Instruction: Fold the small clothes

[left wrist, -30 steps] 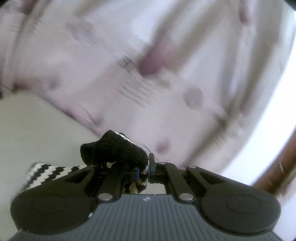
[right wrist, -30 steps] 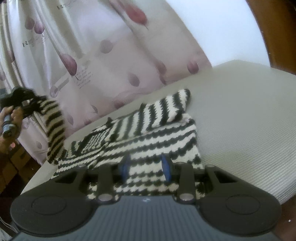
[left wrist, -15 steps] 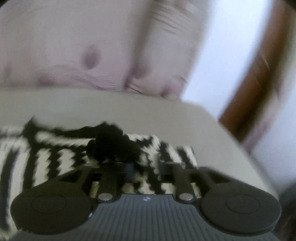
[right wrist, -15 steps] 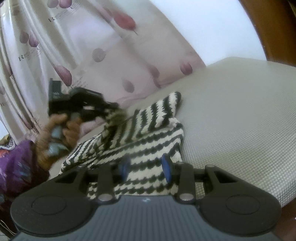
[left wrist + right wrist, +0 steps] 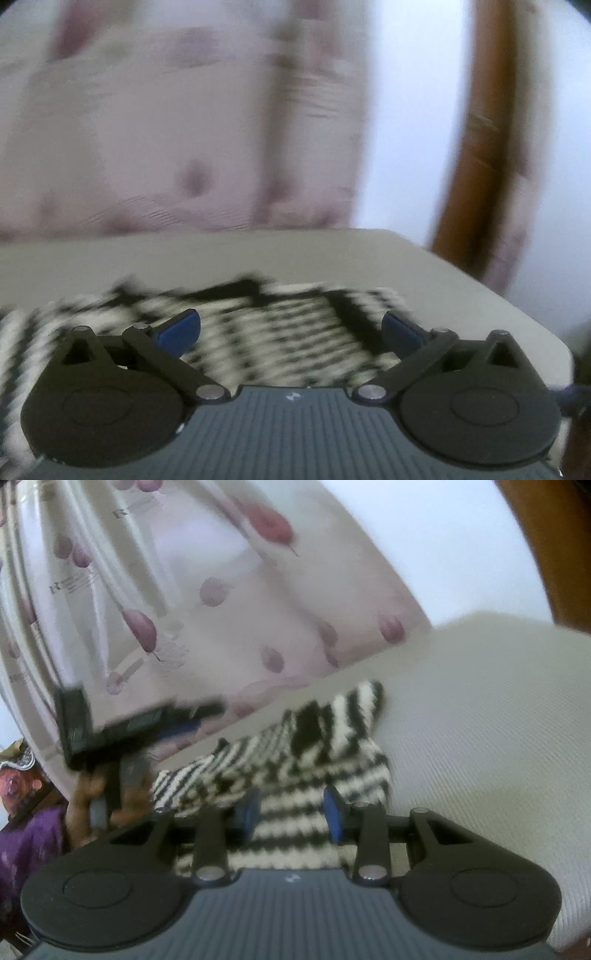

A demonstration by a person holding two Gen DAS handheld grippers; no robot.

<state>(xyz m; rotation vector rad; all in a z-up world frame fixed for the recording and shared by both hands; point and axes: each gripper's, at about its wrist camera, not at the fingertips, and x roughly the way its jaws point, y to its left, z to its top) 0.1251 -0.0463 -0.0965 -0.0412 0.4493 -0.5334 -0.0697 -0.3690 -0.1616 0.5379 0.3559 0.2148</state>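
Note:
A black-and-white striped knit garment lies on the pale grey padded surface. My left gripper hangs low over it, motion-blurred. Its jaws are opening and stand wide apart, with only the flat knit showing beneath the gap. In the right wrist view the garment has a sleeve folded across its body. My right gripper sits at the near hem. Its jaws are opening, and the blue pads stand apart over the striped fabric. The left gripper shows there too, held by a hand.
A sheer curtain with purple blotches hangs behind the surface. A brown wooden frame and a white wall stand to the right. The surface's right edge drops off close by. A purple sleeve is at far left.
My left gripper swung down and rightward with the black-cuffed sleeve, laid it on the garment and opened, letting go. My right gripper shifted slightly and its pads spread a little.

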